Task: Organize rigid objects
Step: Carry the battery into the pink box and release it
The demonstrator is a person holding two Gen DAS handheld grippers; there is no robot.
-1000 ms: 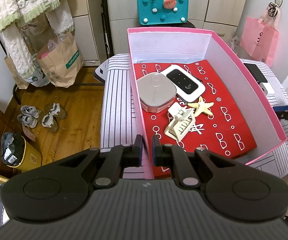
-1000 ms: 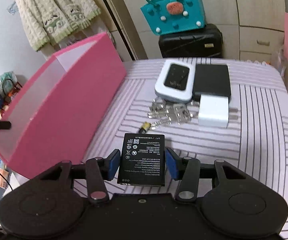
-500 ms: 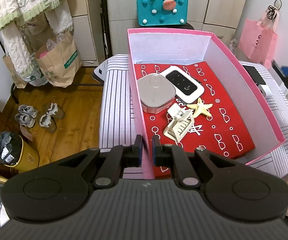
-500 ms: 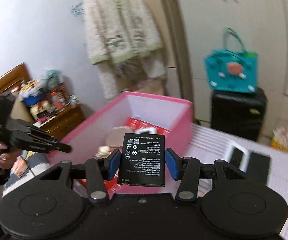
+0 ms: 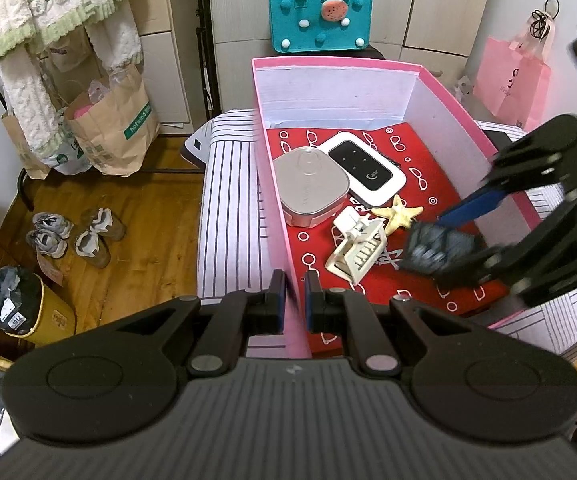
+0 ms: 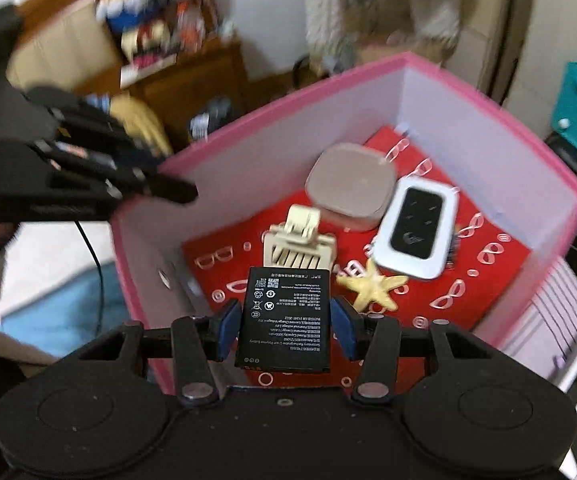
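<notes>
The pink box [image 5: 444,92] already holds four things on its red lining: a grey case [image 5: 310,188] and a white router [image 5: 366,170] toward the upper middle of the left wrist view, with a starfish [image 5: 398,218] and a cream clip [image 5: 358,250] just below them near the frame's centre. So a good share of the sorting looks done.

The right gripper [image 6: 285,322] is clamped on a black battery [image 6: 284,316], its blue pads pressing the battery's two long sides. In the right wrist view the battery hangs above the box floor, low in the frame, over the red lining just in front of the clip and beside the starfish. In the left wrist view it shows blurred at the right, inside the box's outline. It is not yet set down.

The left gripper [image 5: 294,306] is closed tight on the box's near wall, at lower centre of its own view, seemingly steadying it.

What is left, I'd judge: lower the battery onto a bare patch of lining and let go. At the right edge of the right wrist view something white lies on the striped cloth [image 6: 548,320] outside the box; it is too cropped to name, but it may still need putting away.
</notes>
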